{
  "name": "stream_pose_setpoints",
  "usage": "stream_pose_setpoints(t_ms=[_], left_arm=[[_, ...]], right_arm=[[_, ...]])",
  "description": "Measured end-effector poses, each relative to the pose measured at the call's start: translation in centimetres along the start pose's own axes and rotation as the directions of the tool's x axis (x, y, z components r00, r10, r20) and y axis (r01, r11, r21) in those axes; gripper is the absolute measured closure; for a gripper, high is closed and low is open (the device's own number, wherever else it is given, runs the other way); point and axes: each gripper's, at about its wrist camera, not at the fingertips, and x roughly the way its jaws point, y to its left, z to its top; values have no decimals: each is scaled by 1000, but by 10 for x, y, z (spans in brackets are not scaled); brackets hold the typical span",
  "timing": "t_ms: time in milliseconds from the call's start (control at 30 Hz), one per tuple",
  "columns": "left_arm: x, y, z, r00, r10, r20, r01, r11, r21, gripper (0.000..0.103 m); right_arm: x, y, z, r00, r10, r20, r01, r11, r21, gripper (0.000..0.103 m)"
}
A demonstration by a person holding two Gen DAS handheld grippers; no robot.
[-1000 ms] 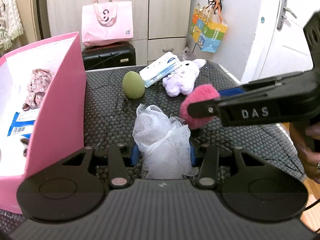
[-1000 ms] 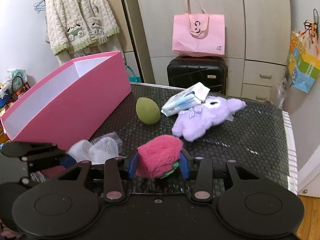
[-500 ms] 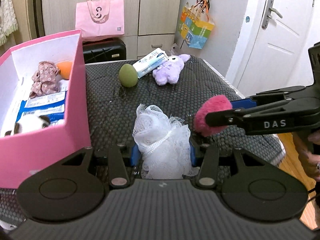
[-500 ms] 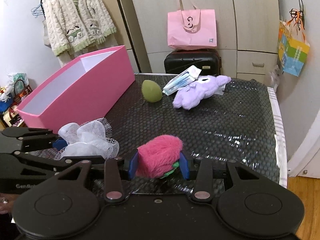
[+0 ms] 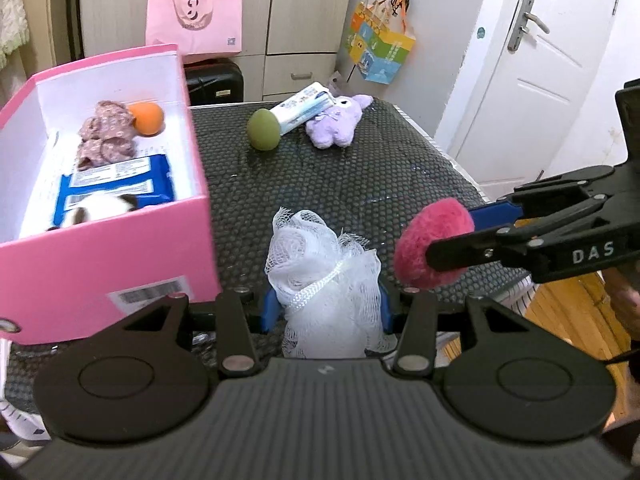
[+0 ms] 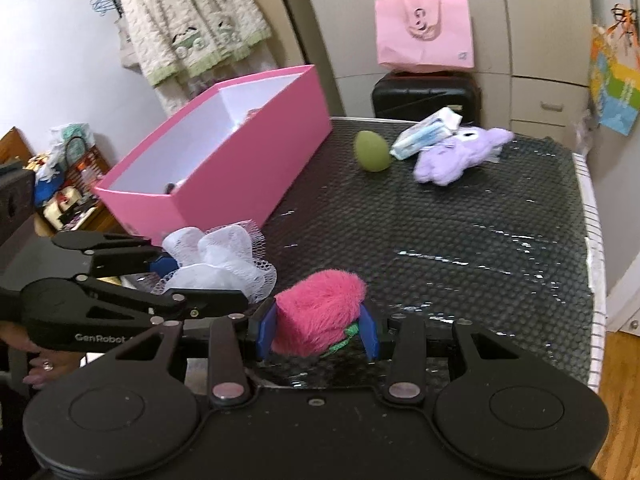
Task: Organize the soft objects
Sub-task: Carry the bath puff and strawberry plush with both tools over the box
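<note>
My left gripper [image 5: 324, 312] is shut on a white mesh bath pouf [image 5: 320, 276], lifted over the near edge of the black table. My right gripper [image 6: 318, 330] is shut on a fluffy pink plush [image 6: 320, 312] with a green tag. The same plush [image 5: 434, 244] shows at the right of the left wrist view, and the pouf [image 6: 220, 258] at the left of the right wrist view. A pink box [image 5: 120, 264] stands on the table's left side. It holds a floral cloth [image 5: 106, 134], an orange ball [image 5: 147, 118], a blue packet [image 5: 116, 184] and a black-and-white plush.
At the table's far end lie a green egg-shaped sponge [image 5: 263, 133], a tissue pack [image 5: 304, 106] and a purple plush [image 5: 336, 128]. Behind stand a black suitcase [image 6: 426, 94] with a pink bag [image 6: 424, 36] on it. A white door [image 5: 536, 80] is at the right.
Both grippers have drawn back and risen with their loads still held. The pink box's inside has come into the left wrist view, and the far objects look smaller.
</note>
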Motion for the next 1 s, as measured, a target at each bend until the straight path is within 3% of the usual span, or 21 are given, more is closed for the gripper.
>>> stream_pose_setpoints(t_ms=[400,800,1000], left_arm=[[-55,41,-7,997,-52,-51,53,998,16,58],[-122,72,-4,998,-2,63,-2,998,58,58],[-140,91,6,990,10,138,-17,999,48,58]], right_arm=[[-6,59,17,993,88,-80,-95,992,-83,55],[-23,105,32,992,128,-20,-130,982,-140,55],[-29,121,51,985,159,69,-143,971,-190,55]])
